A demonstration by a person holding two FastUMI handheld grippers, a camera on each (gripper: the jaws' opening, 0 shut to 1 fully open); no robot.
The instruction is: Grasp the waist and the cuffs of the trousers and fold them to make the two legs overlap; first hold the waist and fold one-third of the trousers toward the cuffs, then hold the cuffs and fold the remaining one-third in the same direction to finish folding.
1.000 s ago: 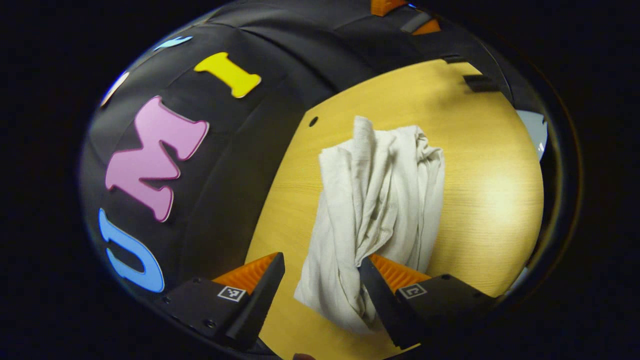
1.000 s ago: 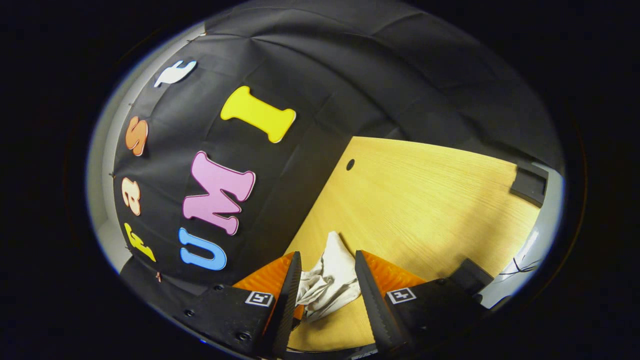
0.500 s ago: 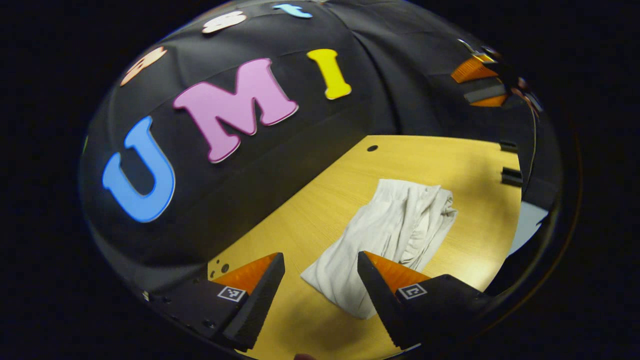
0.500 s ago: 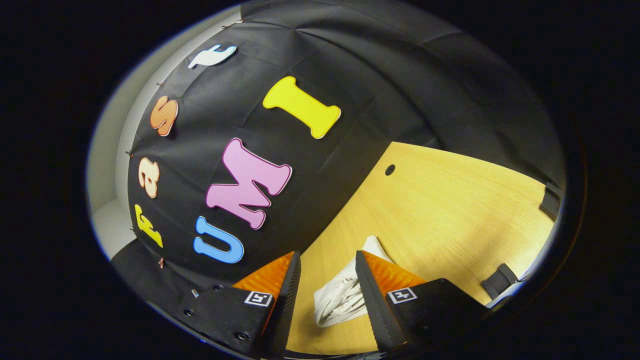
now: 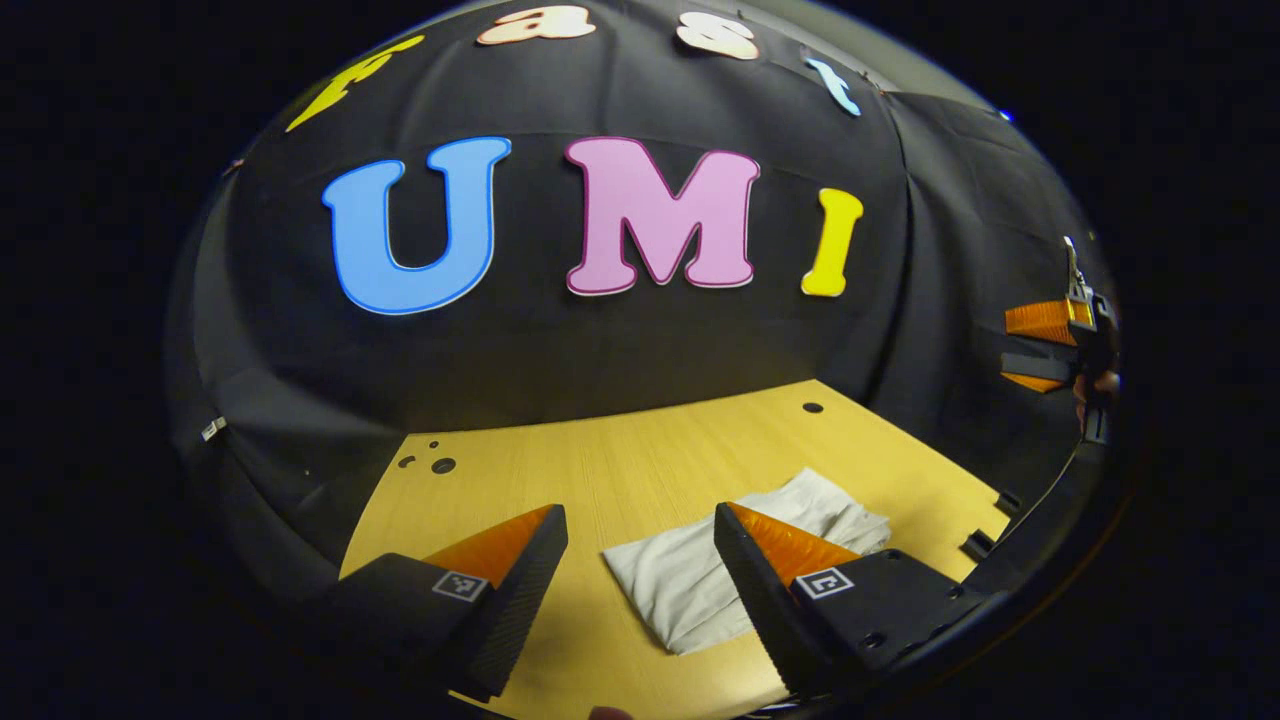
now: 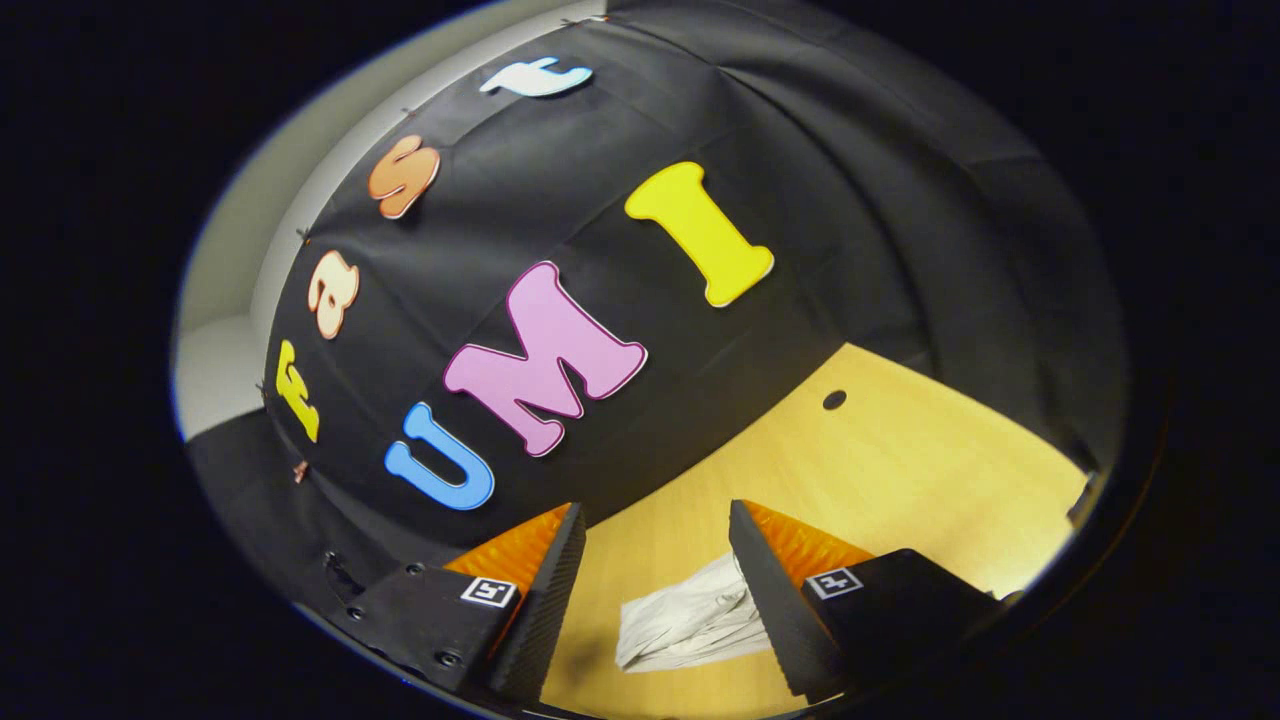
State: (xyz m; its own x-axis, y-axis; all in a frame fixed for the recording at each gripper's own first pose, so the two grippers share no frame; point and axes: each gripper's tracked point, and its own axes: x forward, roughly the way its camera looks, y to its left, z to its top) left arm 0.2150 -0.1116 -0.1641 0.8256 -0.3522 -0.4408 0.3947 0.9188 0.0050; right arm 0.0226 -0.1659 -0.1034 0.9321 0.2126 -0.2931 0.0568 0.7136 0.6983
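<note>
- Holding the left gripper (image 5: pixel 640 560) released, I am seeing the folded trousers (image 5: pixel 690 585) lying on the table (image 5: pixel 600 460) beyond its jaws.
- I am keeping the right gripper (image 6: pixel 655 560) released too, trousers (image 6: pixel 690 625) lying below its jaws, untouched.

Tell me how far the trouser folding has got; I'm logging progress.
Done, it seems: the trousers lie on the table as a compact folded bundle. In hand: nothing; the left gripper and right gripper are open above it. Left: apparently nothing, perhaps smoothing its rumpled edge.

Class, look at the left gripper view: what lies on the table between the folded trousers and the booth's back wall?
Bare wood. In the left gripper view, only the table top stretches from the folded trousers to the wall, apart from small holes near the far edge.
</note>
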